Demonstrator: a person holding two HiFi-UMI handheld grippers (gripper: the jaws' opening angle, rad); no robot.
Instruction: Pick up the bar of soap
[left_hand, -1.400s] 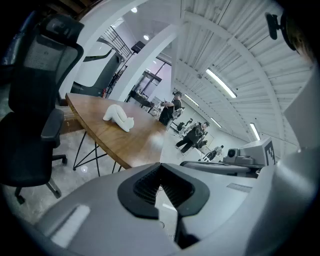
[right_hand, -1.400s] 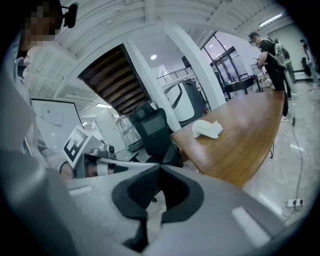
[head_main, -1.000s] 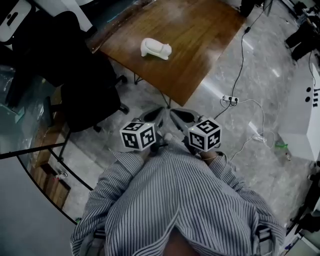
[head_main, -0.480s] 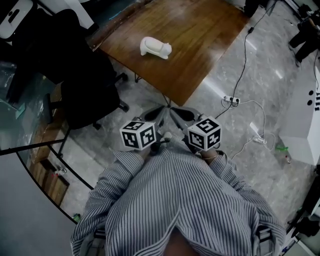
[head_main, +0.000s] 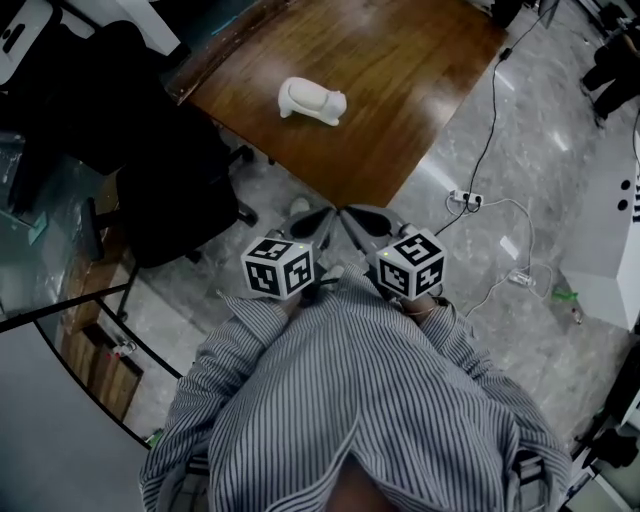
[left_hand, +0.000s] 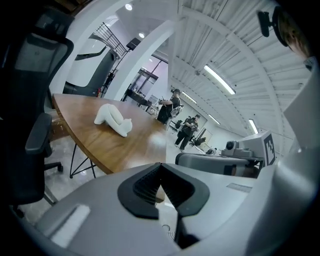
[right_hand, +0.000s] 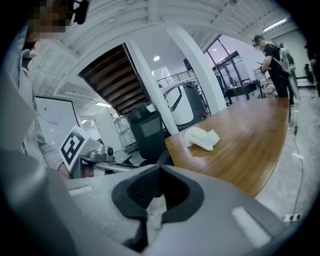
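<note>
The white bar of soap lies on the wooden table, upper centre of the head view. At mid-frame, the left gripper and right gripper are both closed and empty, well apart from it.

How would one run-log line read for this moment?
phase: pre-reach | left tool: shut, empty | right tool: shut, empty | soap: lying on wooden table, untouched, ahead of both tools

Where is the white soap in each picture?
Head view: soap near the top, left of middle, on the wooden table.
Left gripper view: soap left of middle, a little above it.
Right gripper view: soap just right of middle.
Shared landmark: the wooden table under it.
</note>
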